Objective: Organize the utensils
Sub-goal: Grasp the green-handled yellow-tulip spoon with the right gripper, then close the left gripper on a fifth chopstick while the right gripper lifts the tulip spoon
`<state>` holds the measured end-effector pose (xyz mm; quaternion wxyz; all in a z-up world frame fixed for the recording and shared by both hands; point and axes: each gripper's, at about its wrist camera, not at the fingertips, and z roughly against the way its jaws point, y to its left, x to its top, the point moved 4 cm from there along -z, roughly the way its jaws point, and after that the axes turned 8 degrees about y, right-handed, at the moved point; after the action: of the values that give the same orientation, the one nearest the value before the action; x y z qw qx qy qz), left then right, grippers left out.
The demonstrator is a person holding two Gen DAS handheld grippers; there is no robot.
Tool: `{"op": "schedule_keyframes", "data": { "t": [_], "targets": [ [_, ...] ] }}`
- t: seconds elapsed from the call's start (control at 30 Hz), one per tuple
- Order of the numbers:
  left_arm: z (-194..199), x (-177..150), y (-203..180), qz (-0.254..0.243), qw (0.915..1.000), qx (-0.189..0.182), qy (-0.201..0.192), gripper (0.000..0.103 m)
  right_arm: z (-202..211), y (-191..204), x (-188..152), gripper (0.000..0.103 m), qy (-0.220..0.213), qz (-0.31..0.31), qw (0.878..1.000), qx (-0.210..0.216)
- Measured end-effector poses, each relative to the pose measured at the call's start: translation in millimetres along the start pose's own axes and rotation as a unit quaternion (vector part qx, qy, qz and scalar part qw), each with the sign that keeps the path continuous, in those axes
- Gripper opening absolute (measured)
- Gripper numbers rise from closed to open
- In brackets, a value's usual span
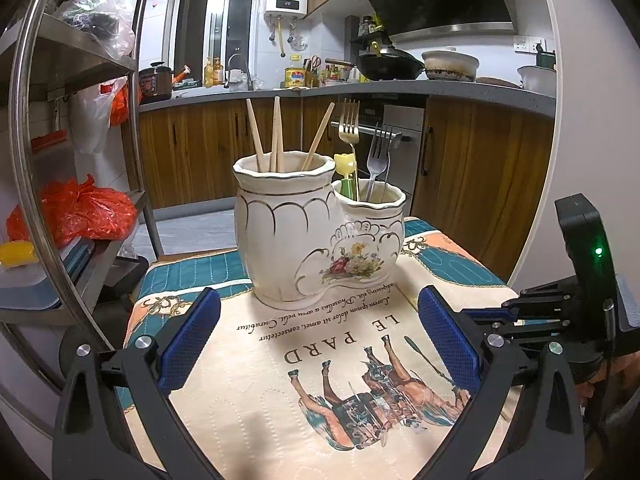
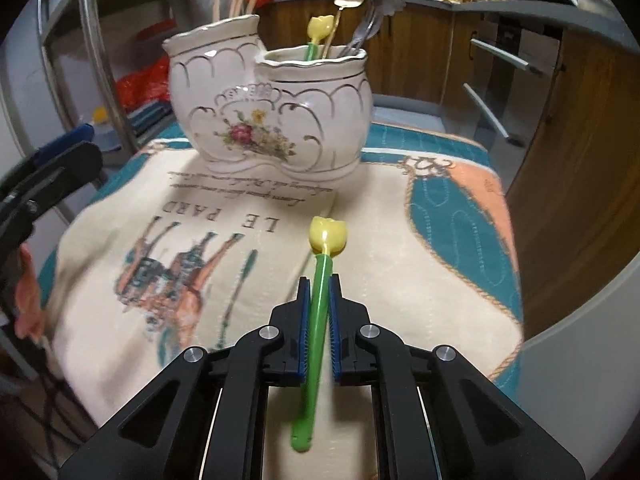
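Note:
A white ceramic two-pot holder (image 1: 304, 240) (image 2: 272, 120) stands at the far side of a printed cloth (image 1: 280, 380). Its tall pot holds wooden chopsticks (image 1: 276, 136). The low pot holds a gold fork (image 1: 349, 120), a silver fork (image 1: 378, 148) and a yellow tulip-topped utensil (image 1: 346, 164). My right gripper (image 2: 320, 284) is shut on the green stem of a second tulip-topped utensil (image 2: 327, 234), just above the cloth and in front of the low pot. My left gripper (image 1: 320, 304) is open and holds nothing, its blue pads either side of the holder's base and short of it.
A steel shelf rack (image 1: 80, 60) with red plastic bags (image 1: 88, 208) stands close on the left. Wooden cabinets (image 1: 480, 180) and a grey kitchen counter (image 1: 400, 90) run behind the table. The cloth's right edge (image 2: 512, 260) drops off towards a cabinet.

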<state>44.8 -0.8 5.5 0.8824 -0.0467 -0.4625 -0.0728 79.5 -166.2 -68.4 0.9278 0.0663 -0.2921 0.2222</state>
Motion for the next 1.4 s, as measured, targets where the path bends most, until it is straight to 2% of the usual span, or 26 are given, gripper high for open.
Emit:
{"op": "schedule_keyframes", "data": {
  "t": [0.23,0.3,0.4,0.5,0.67,0.77,0.9,0.97,1.07,1.13,1.2,1.3,1.4],
  "targets": [
    [-1.3,-1.2,-4.5,-0.008,1.0,0.0,0.003,0.097,-11.7,-9.5,9.2,0.018,0.011,-0.023,1.0,0.013],
    [-3.5,-0.9,-7.8,-0.011,0.9999,0.0,0.007,0.097,-14.4,-13.2,12.7,0.018,0.01,-0.031,0.999,0.023],
    [-5.3,-1.6,-14.0,-0.018,0.9997,-0.007,0.011,0.097,-14.9,-15.9,13.0,0.011,0.009,-0.036,0.999,0.027],
    [-6.7,-2.4,-27.1,-0.038,0.9991,-0.01,0.014,0.097,-10.7,-21.6,13.7,0.01,0.002,-0.046,0.998,0.036],
    [-13.8,-3.9,-51.9,-0.068,0.9969,-0.008,0.039,0.097,12.7,-37.6,18.0,0.01,-0.037,-0.059,0.997,0.039],
    [-20.5,-7.6,-64.7,-0.062,0.9954,-0.026,0.068,0.097,31.3,-48.1,19.7,0.01,-0.073,-0.066,0.994,0.038],
    [-32.9,-15.0,-83.0,-0.059,0.9917,-0.029,0.111,0.097,50.1,-50.8,21.8,0.01,-0.11,-0.06,0.991,0.038],
    [-40.2,-19.3,-91.3,-0.049,0.9891,-0.033,0.135,0.093,57.9,-48.4,22.0,0.01,-0.126,-0.052,0.99,0.031],
    [-52.0,-25.5,-101.7,-0.038,0.9834,-0.041,0.172,0.074,68.3,-47.2,21.5,0.01,-0.149,-0.044,0.988,0.025],
    [-58.1,-29.7,-108.1,-0.043,0.9793,-0.045,0.193,0.055,75.0,-46.8,21.7,0.01,-0.163,-0.04,0.986,0.018],
    [-61.2,-32.7,-114.5,-0.05,0.9767,-0.046,0.204,0.048,80.1,-48.5,21.8,0.01,-0.173,-0.041,0.984,0.016],
    [-65.7,-37.2,-123.3,-0.062,0.9722,-0.04,0.222,0.031,83.0,-50.7,23.2,0.01,-0.179,-0.047,0.983,0.018],
    [-67.4,-37.8,-128.4,-0.068,0.971,-0.028,0.227,0.029,84.5,-52.0,24.0,0.01,-0.182,-0.051,0.982,0.021]
  ]
}}
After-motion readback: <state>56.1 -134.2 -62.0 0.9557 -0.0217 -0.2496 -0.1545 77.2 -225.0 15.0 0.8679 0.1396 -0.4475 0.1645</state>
